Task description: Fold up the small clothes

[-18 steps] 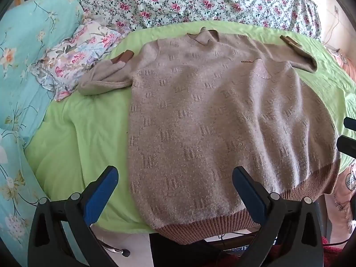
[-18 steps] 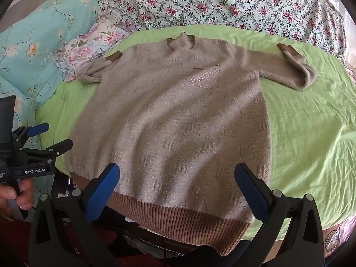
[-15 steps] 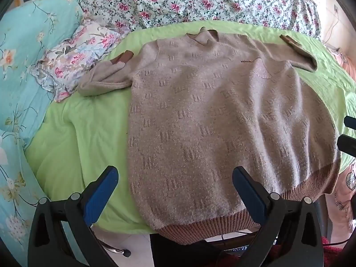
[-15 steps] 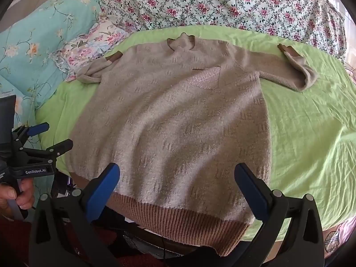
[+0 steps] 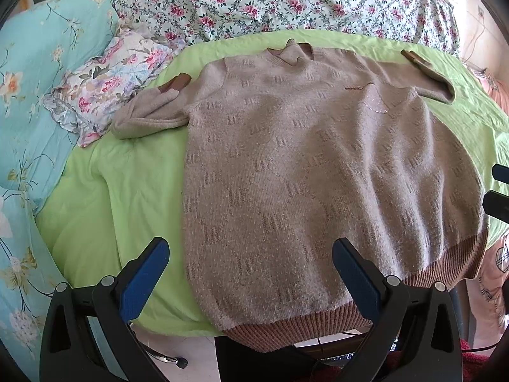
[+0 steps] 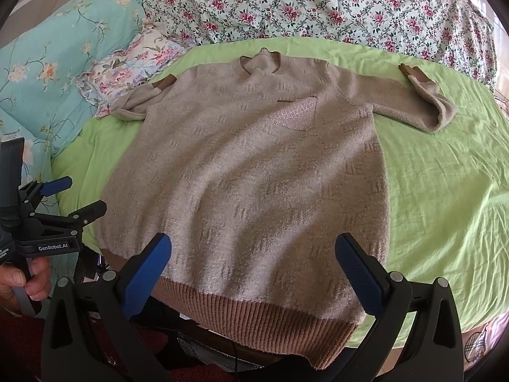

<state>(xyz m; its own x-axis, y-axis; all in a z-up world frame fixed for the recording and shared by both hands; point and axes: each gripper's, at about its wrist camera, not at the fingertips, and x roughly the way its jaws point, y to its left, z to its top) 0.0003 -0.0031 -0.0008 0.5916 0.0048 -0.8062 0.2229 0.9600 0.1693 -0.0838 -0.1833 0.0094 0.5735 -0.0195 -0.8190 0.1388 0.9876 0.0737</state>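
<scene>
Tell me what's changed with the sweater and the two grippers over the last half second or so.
Nothing has visibly changed. The sweater lies spread flat on the green sheet, sleeves bent as before. The left gripper and the right gripper both stay open near the hem, holding nothing.

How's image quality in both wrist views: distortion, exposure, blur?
Left wrist: heavy fisheye bending, dark corner vignette; sweater sharp, evenly daylit; blown-out patch top right; left gripper open, in focus. Right wrist: same barrel warp curving the green sheet; sweater's pocket patch glints; right gripper open; no motion blur in either view.
</scene>
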